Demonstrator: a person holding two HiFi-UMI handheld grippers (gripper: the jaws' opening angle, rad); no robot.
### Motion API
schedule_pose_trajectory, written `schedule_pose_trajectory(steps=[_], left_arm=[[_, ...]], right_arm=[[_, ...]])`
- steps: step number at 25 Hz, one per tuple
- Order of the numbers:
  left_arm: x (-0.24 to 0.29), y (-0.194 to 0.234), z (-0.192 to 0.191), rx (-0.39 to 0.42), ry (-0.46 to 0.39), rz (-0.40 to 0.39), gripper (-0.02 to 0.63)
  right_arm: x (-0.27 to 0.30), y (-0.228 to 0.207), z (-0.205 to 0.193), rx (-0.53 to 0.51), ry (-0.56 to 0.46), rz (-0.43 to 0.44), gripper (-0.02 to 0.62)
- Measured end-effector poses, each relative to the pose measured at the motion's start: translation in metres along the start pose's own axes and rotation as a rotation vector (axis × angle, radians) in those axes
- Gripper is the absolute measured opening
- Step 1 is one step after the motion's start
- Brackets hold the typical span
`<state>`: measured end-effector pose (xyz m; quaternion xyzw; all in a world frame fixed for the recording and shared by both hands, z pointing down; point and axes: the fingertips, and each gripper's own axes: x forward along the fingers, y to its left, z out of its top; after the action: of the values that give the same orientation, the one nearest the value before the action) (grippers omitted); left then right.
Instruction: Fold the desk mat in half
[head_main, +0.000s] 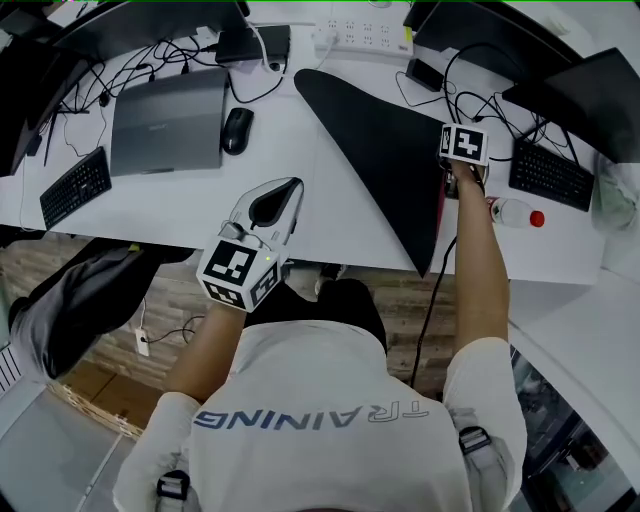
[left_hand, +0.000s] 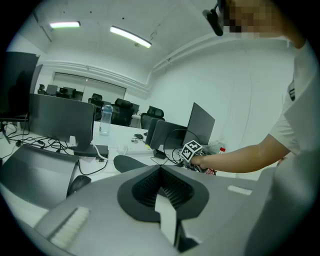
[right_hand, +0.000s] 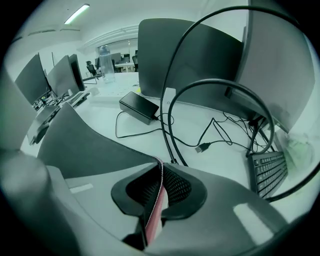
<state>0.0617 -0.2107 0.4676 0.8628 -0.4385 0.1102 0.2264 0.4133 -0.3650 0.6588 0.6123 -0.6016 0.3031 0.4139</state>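
The black desk mat (head_main: 385, 150) lies on the white desk (head_main: 200, 205), folded over into a long triangle whose tip hangs past the front edge. At the mat's right edge my right gripper (head_main: 447, 165) is shut on it. In the right gripper view the stitched edge with its pink underside runs up between the pads of the right gripper (right_hand: 161, 167), and the mat (right_hand: 85, 145) curves away to the left. My left gripper (head_main: 283, 190) hovers over the desk's front edge, left of the mat. The left gripper (left_hand: 161, 170) is shut and holds nothing.
A closed laptop (head_main: 168, 120), a mouse (head_main: 236, 130) and a keyboard (head_main: 75, 187) lie left of the mat. Right of it are a second keyboard (head_main: 552, 175) and a bottle (head_main: 515, 213). Cables, a power brick (right_hand: 139, 107) and monitors stand behind.
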Motion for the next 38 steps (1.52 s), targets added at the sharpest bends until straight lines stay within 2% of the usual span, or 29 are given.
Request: schedule_pose_trajectory(steps=[3, 5, 9, 12, 16, 29, 38], left_arm=[[-0.004, 0.003, -0.003, -0.014, 0.002, 0.006, 0.002], [-0.007, 0.006, -0.001, -0.021, -0.005, 0.01, 0.002], [-0.011, 0.003, 0.003, -0.028, -0.022, 0.004, 0.002], [-0.011, 0.0, 0.005, -0.022, -0.03, -0.006, 0.002], [-0.013, -0.007, 0.011, -0.009, -0.044, -0.026, 0.002], [-0.031, -0.011, 0.052, 0.037, -0.132, -0.073, 0.002], [-0.058, -0.014, 0.103, 0.103, -0.224, -0.077, 0.002]], right_arm=[[-0.007, -0.005, 0.0, 0.008, -0.019, -0.027, 0.055], [-0.011, -0.005, 0.002, 0.008, -0.039, -0.035, 0.092], [-0.031, -0.006, 0.01, 0.017, -0.09, -0.027, 0.103], [-0.056, 0.004, 0.019, 0.041, -0.153, 0.008, 0.084], [-0.097, 0.023, 0.027, 0.069, -0.244, 0.072, 0.012], [-0.246, 0.074, 0.025, 0.179, -0.534, 0.218, 0.012], [-0.359, 0.111, 0.029, 0.162, -0.767, 0.259, 0.011]])
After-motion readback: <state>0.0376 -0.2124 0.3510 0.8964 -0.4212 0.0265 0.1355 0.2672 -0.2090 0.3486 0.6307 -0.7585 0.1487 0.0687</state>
